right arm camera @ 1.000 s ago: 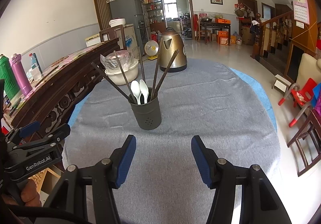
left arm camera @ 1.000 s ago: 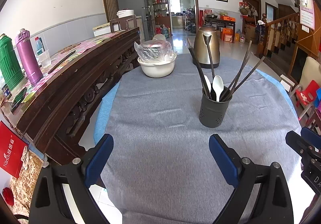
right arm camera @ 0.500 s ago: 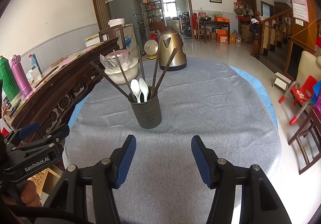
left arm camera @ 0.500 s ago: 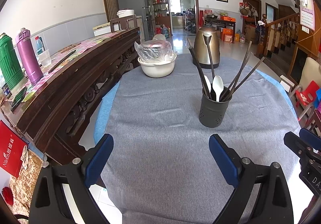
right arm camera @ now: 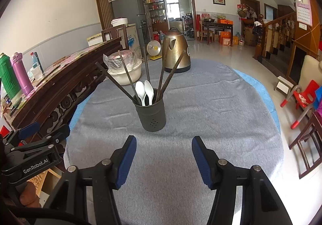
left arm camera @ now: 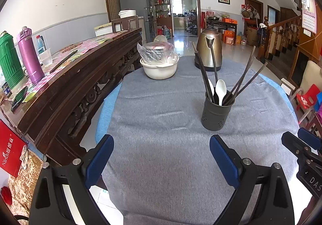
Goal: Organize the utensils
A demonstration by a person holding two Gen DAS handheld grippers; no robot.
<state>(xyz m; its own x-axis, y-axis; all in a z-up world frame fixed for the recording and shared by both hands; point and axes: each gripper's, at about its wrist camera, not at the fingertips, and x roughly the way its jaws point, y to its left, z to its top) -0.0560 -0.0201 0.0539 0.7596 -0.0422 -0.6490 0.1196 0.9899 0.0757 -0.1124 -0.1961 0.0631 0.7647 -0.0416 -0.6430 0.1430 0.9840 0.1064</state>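
Chopsticks (right arm camera: 128, 76) and two white spoons (right arm camera: 143, 92) stand together in a dark utensil holder (right arm camera: 153, 117), which sits upright on the grey cloth (left arm camera: 161, 124) covering the tabletop. The sticks lean outward in several directions, while the spoons rest bowl-up near the holder's middle.

Seen from the right wrist, the right hand-held gripper (right arm camera: 163, 156) hovers above the cloth just in front of the holder, its blue-padded jaws apart with nothing between them. The left hand-held gripper (left arm camera: 161, 156) is likewise spread wide and empty over the cloth, with the holder ahead and to its right (its body also shows at the left edge of the right wrist view, with part of a hand beneath it).

Farther back on the tabletop a cream bowl (left arm camera: 160, 67) carries something wrapped in clear plastic, and a brass-coloured kettle (right arm camera: 176, 53) stands beside it. Along the left runs a dark carved wooden sideboard (left arm camera: 80, 84) bearing a green flask (left arm camera: 9, 59) and a purple flask (left arm camera: 30, 57). A red child's chair (right arm camera: 303, 96) sits on the floor at the right.
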